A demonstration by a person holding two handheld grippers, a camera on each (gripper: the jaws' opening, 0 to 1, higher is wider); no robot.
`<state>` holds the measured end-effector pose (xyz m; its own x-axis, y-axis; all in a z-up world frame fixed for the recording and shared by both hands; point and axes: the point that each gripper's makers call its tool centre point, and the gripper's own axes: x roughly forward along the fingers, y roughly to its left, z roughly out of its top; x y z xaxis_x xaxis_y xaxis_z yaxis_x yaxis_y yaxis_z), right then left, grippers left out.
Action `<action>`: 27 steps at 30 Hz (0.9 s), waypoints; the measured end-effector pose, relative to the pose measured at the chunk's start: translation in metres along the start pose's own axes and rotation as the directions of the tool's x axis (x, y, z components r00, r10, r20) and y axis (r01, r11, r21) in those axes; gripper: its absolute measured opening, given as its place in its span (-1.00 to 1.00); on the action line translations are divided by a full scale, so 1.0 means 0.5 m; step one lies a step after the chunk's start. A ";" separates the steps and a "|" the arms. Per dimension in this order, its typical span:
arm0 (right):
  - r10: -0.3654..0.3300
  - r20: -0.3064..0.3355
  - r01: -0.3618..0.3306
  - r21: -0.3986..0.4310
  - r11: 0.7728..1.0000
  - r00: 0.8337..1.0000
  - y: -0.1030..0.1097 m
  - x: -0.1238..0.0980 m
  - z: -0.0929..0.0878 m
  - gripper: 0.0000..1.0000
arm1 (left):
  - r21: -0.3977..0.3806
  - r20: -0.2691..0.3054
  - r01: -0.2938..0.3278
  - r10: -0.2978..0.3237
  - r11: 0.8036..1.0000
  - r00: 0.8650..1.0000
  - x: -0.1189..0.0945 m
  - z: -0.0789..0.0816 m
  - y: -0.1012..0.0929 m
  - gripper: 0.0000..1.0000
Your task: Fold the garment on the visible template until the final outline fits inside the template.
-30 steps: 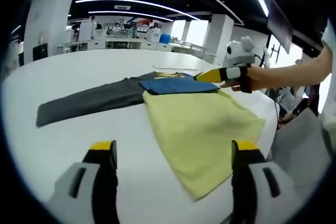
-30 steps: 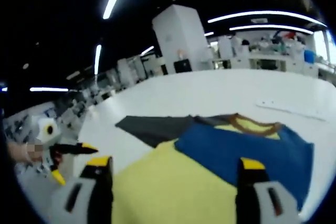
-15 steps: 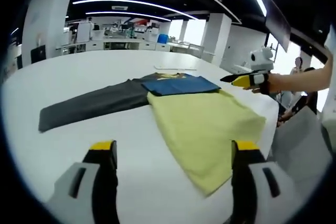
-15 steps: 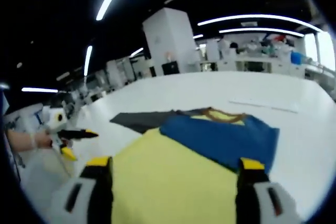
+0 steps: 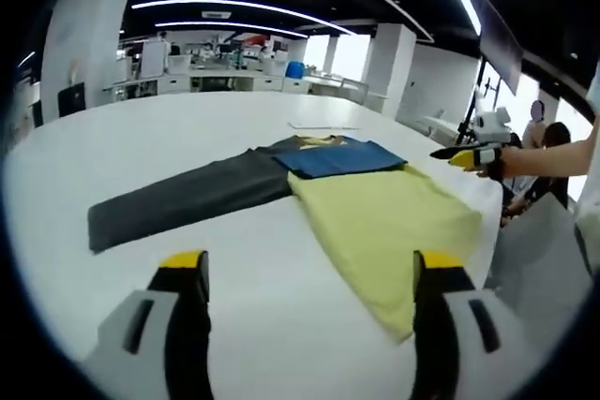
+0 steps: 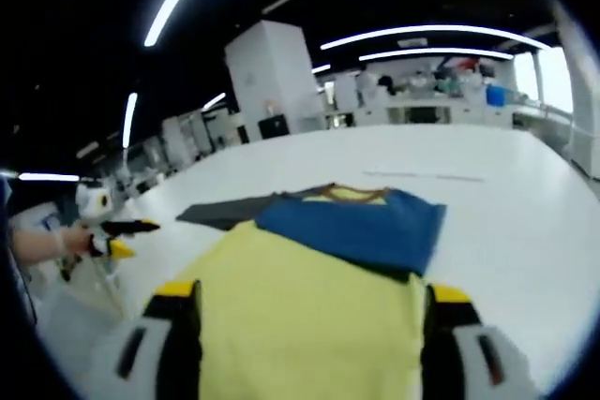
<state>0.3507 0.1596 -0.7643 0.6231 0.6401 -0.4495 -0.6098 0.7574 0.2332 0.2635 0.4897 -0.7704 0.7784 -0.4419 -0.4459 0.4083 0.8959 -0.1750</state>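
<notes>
We are between folds: our left gripper and right gripper both stand with jaws wide apart and empty, held off the garment. The garment lies flat on the white surface, its yellow body nearest us, a blue band folded across the upper part, and a brown-edged collar just beyond it. A dark grey sleeve stretches out to one side, well clear of the body. We cannot make out any template outline, so we cannot say whether the shape fits it yet.

We judge the sleeve to be the unfinished part. The next move calls for taking its far end and bringing it over onto the body, then checking the outline.

No containers are to be seen on the surface. In the right gripper view, the other gripper hangs off the near edge, apart from the cloth.
</notes>
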 end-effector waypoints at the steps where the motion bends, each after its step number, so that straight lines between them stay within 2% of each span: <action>1: -0.001 0.001 0.001 -0.002 1.000 1.000 -0.002 -0.004 0.000 0.99 | -0.003 0.010 -0.004 0.004 1.000 1.000 -0.002 0.004 0.005 0.68; 3: -0.001 -0.003 0.001 -0.004 1.000 1.000 -0.008 -0.014 0.000 0.99 | -0.038 0.002 -0.016 0.016 0.999 1.000 -0.005 -0.005 0.025 0.64; 6: -0.017 -0.002 0.017 -0.014 1.000 1.000 -0.012 -0.031 -0.001 0.99 | -0.055 0.004 -0.092 0.092 0.994 0.996 -0.012 -0.017 0.090 0.72; 8: -0.025 0.003 0.025 -0.002 1.000 1.000 -0.019 -0.043 -0.001 0.99 | -0.058 0.013 -0.109 0.110 0.992 0.994 -0.017 -0.017 0.114 0.66; 10: -0.030 0.005 0.030 0.002 1.000 1.000 -0.014 -0.053 -0.002 0.99 | -0.078 -0.008 -0.186 0.186 0.979 0.983 -0.024 -0.029 0.158 0.66; 12: -0.036 0.006 0.036 0.009 0.999 0.999 -0.018 -0.060 -0.005 0.99 | -0.084 0.003 -0.213 0.214 0.973 0.977 -0.025 -0.030 0.187 0.67; 13: -0.039 0.004 0.039 0.011 0.999 0.999 -0.019 -0.063 -0.007 0.99 | -0.106 0.003 -0.237 0.238 0.966 0.971 -0.028 -0.035 0.217 0.67; 15: -0.043 -0.004 0.043 0.014 0.999 0.999 -0.028 -0.070 -0.012 0.99 | -0.126 0.024 -0.271 0.276 0.954 0.961 -0.030 -0.036 0.252 0.66; 17: -0.047 -0.011 0.047 0.017 0.999 0.999 -0.022 -0.075 -0.017 0.99 | -0.157 0.003 -0.306 0.311 0.939 0.951 -0.033 -0.046 0.277 0.63; 20: -0.062 -0.017 0.062 0.011 0.998 0.998 -0.026 -0.089 -0.021 0.99 | -0.165 -0.005 -0.326 0.330 0.931 0.944 -0.031 -0.048 0.304 0.62; 23: -0.075 0.002 0.075 0.033 0.997 0.997 -0.029 -0.106 -0.021 0.99 | -0.170 0.000 -0.341 0.346 0.925 0.938 -0.033 -0.044 0.316 0.52; 25: -0.083 0.003 0.082 0.037 0.996 0.997 -0.028 -0.115 -0.024 0.99 | -0.187 0.005 -0.376 0.383 0.908 0.924 -0.039 -0.040 0.338 0.51; 27: -0.092 -0.003 0.092 0.039 0.995 0.996 -0.030 -0.123 -0.031 0.99 | -0.253 0.031 -0.394 0.414 0.884 0.910 -0.044 -0.029 0.353 0.57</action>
<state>0.3137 0.1069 -0.7537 0.6754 0.5671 -0.4713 -0.5304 0.8177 0.2239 0.3117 0.6582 -0.8042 0.8921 -0.0324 -0.4507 -0.0663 0.9773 -0.2014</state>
